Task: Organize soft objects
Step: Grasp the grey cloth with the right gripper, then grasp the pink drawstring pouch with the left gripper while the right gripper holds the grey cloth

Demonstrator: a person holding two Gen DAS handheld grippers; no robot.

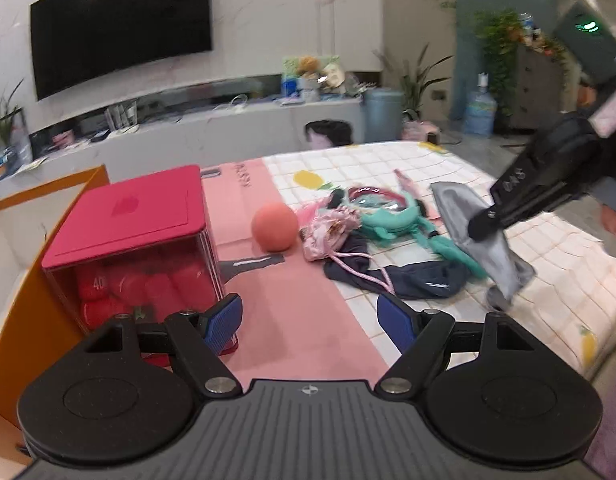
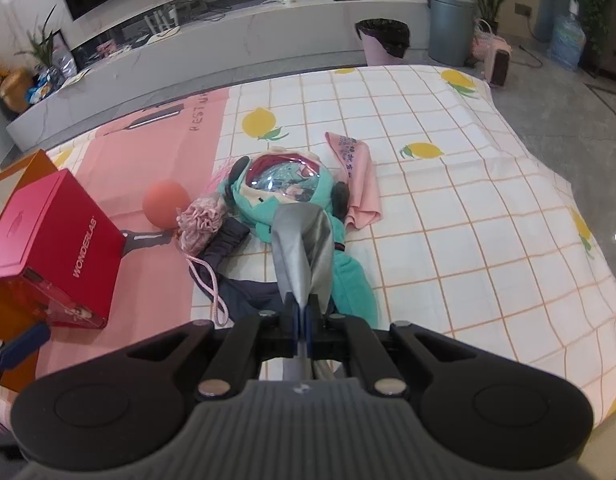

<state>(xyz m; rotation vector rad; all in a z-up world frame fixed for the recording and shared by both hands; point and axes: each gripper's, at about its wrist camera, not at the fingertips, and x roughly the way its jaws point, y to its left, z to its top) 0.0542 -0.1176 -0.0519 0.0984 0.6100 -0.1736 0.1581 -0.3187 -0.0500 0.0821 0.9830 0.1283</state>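
Right now my right gripper (image 2: 302, 314) has its jaws clamped shut on a grey cloth (image 2: 303, 248), which hangs lifted above the pile on the bed (image 2: 448, 208). From the left wrist view I can see that cloth draping down from the pinched tips, its lower end just over the sheet. My left gripper (image 1: 310, 322) hangs with its jaws wide apart and nothing between them, above the pink sheet (image 1: 308, 312) beside the red box (image 1: 127, 224).

Under the grey cloth lies the rest of the heap: a teal plush toy (image 2: 267, 208) with a shiny clear front, a dark navy garment (image 2: 243, 292), and a pink drawstring pouch (image 2: 201, 220) whose cord trails over the navy fabric. A pink ball (image 2: 165, 203) sits just beside the pouch, between it and the box. A folded pink towel (image 2: 358, 184) lies on the checked lemon-print sheet, touching the toy's far side.
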